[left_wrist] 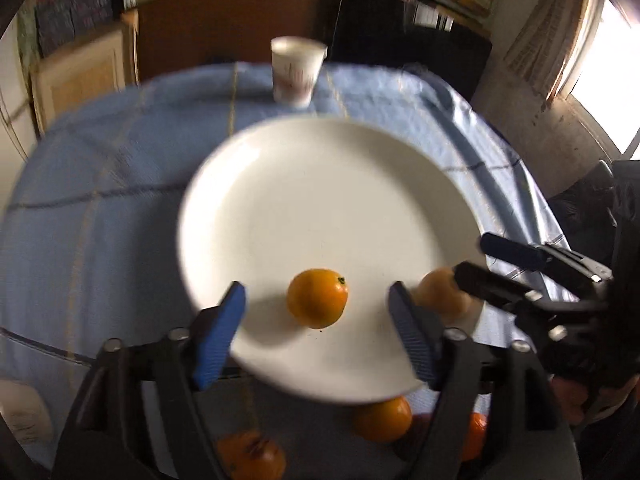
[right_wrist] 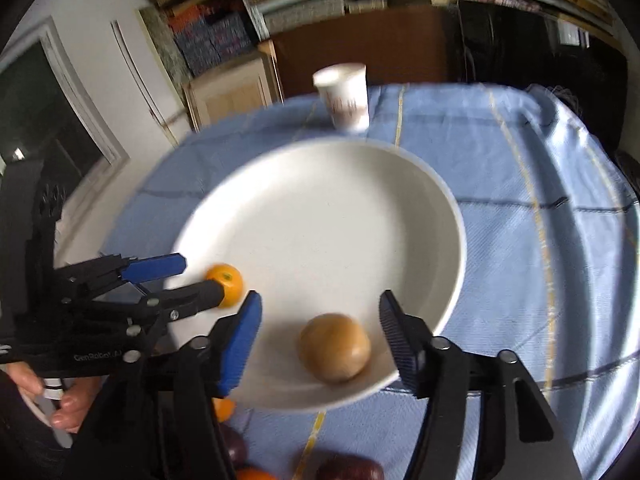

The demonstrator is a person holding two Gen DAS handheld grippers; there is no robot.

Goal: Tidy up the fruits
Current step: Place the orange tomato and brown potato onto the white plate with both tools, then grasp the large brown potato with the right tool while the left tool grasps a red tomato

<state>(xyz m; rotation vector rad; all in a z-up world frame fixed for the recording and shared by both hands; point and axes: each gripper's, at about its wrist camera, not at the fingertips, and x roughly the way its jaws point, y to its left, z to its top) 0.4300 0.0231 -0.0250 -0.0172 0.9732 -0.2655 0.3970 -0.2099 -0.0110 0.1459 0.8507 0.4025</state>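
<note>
My left claw [left_wrist: 316, 320] is spread wide, gripping nothing; the orange [left_wrist: 317, 298] sits on the plate [left_wrist: 320, 184] right between its fingers, not touching either pad. My right claw [right_wrist: 320, 340] is also spread and empty, with the tan round fruit [right_wrist: 335, 347] lying between its fingers just inside the plate's near rim. More oranges, like the loose orange [left_wrist: 382, 420], and some dark purple fruit [right_wrist: 348, 470] wait on the blue cloth over the tabletop, below and behind both claws, partly hidden by them. A paper cup [left_wrist: 298, 70] stands well ahead, past the plate's far edge.

Risks, my guess: both fruits are round and free, so any finger brush while I pull away could roll them, and the tan one is near enough to the rim to tip off. The two claws are near each other, so crossing paths could clash. Frames are blurred, so exact gaps are unsure.
</note>
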